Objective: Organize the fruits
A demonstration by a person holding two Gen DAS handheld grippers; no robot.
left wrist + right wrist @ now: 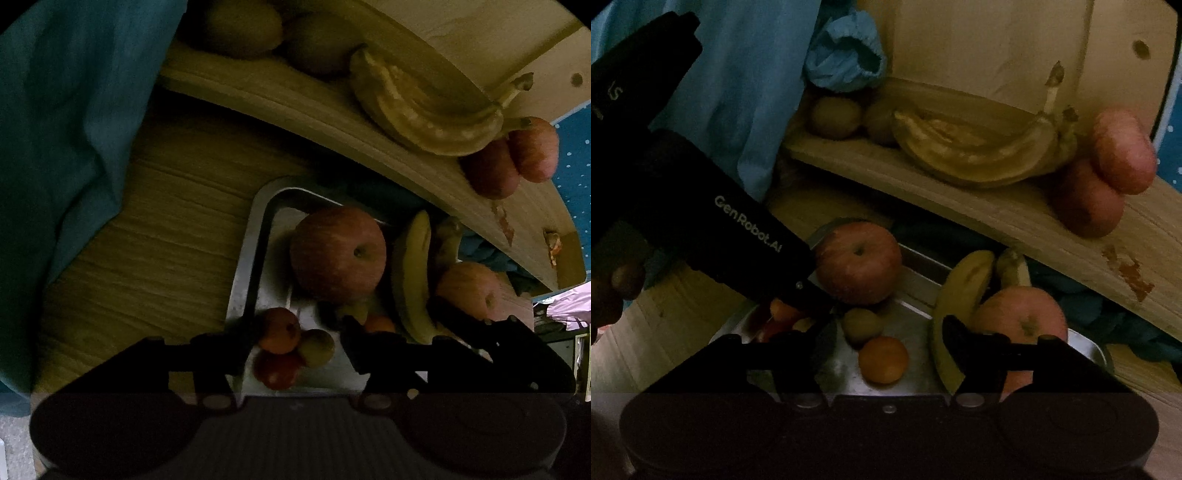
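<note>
A metal tray [255, 236] on the wooden table holds a large red apple [338, 254], yellow bananas [412, 280], a second apple [472, 291] and several small fruits. My left gripper [291, 343] is open just above the tray, with a small orange fruit [279, 330], a yellow-green one [317, 347] and a red one [275, 371] between its fingers. My right gripper [884, 350] is open too, low over the tray [916, 273], with a small orange [882, 360] and a kiwi [860, 325] between its fingers and the banana [956, 306] at its right finger.
A wooden shelf board [1015, 225] above the tray carries two kiwis [834, 116], a bunch of bruised bananas [979, 151] and two red apples [1108, 177]. The left gripper's black body [738, 229] crosses the left side. Blue cloth [74, 129] hangs at left.
</note>
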